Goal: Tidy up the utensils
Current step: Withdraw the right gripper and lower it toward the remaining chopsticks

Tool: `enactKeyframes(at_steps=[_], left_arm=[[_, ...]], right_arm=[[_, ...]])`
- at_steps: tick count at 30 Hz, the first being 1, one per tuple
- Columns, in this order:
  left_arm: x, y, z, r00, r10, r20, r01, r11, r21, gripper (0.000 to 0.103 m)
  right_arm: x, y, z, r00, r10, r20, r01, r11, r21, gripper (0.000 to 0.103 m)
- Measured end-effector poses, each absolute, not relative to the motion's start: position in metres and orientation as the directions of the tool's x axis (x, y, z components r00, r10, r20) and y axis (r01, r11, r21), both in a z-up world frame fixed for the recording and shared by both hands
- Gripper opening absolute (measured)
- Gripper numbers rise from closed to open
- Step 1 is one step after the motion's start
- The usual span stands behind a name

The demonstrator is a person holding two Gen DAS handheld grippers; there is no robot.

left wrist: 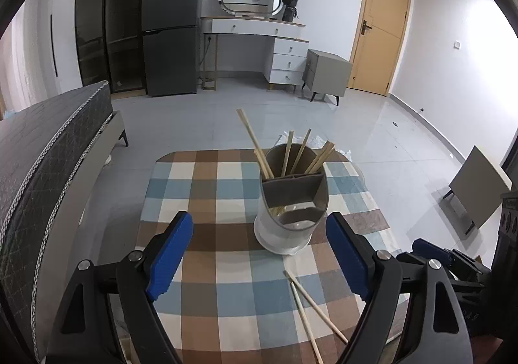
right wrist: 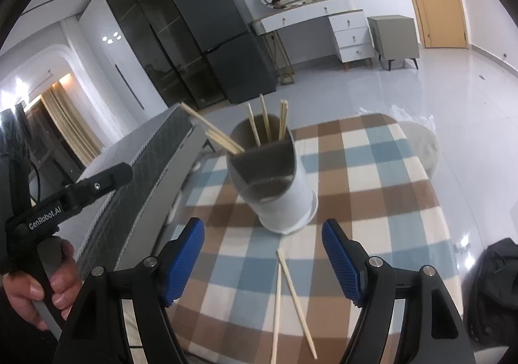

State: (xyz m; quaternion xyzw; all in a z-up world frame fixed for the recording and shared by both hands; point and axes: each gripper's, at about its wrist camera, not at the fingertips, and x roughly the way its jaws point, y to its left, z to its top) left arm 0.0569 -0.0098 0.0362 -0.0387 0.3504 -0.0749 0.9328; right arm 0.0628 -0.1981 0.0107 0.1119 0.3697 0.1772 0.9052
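Ribbed blue pads on black jointed arms frame both views: the left hand-held gripper (left wrist: 259,254) and the right hand-held gripper (right wrist: 263,255) each stand spread wide with nothing between the pads. Between and just ahead of them, two loose chopsticks (right wrist: 293,296) of pale wood, thin and square-edged, lie crossed on the surface (left wrist: 207,296), which is covered by a soft checked cloth in brown, blue and cream. Farther on stands a round utensil holder (left wrist: 289,202), smooth white plastic outside, matte grey inside, split by dividers into compartments. More chopsticks (left wrist: 291,153) lean fanned out in its far compartment. In the right wrist view, a hand (right wrist: 42,286) grips the handle of the other device, whose black body reads "GenRobot.AI". Left of the surface sits a bed (left wrist: 42,163) with a quilted dark mattress.
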Motion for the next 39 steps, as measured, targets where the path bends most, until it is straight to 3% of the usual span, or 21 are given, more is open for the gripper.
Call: enactKeyframes(at_steps=[29,39], left_arm=[[0.055,-0.002,-0.049,0.65,-0.156,-0.744,0.008,0.98,-0.198,0.081],[0.076,0.035,-0.083,0.52,-0.099,-0.848,-0.177,0.959,-0.22,0.081]], right_arm=[[0.049,-0.182,-0.061,0.559,0.32,-0.765,-0.229,0.946,0.229,0.075],[0.082,-0.158,-0.087,0.471,0.288,-0.834,-0.269,0.947,0.175,0.073]])
